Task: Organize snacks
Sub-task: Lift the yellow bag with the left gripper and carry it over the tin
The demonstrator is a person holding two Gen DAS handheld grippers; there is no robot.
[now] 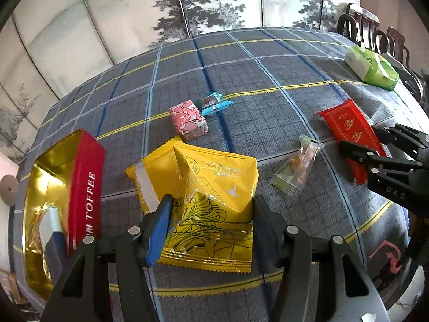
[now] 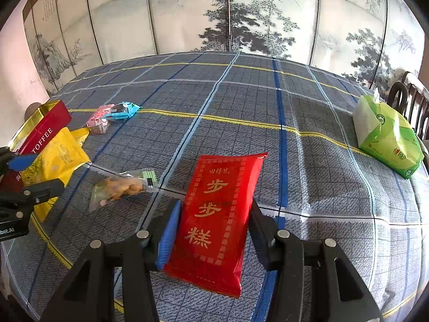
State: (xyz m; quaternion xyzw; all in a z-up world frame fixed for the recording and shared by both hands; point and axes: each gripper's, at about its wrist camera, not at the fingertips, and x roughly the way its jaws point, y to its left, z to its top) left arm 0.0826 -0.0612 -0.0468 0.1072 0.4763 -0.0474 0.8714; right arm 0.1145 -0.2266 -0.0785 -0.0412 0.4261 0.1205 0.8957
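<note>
My left gripper (image 1: 211, 225) is shut on a yellow snack packet (image 1: 214, 185), its pads pressing the packet's two sides low over the cloth. A second yellow packet (image 1: 150, 177) lies just behind it. Left of it stands an open red toffee tin (image 1: 85, 187) with a gold inside, holding a few wrapped snacks. My right gripper (image 2: 214, 228) is shut on a long red packet (image 2: 217, 209) with gold characters. In the left wrist view the right gripper (image 1: 360, 138) and the red packet (image 1: 346, 123) are at the right edge. The right wrist view has the left gripper (image 2: 40, 173) at its left edge.
Loose on the plaid tablecloth (image 1: 268, 80) lie a clear packet with green ends (image 1: 297, 166), a pink box (image 1: 189, 120) and a blue wrapped candy (image 1: 214, 103). A green tissue pack (image 2: 386, 136) sits far right near dark chairs (image 1: 375, 32). A painted folding screen (image 2: 228, 13) stands behind the table.
</note>
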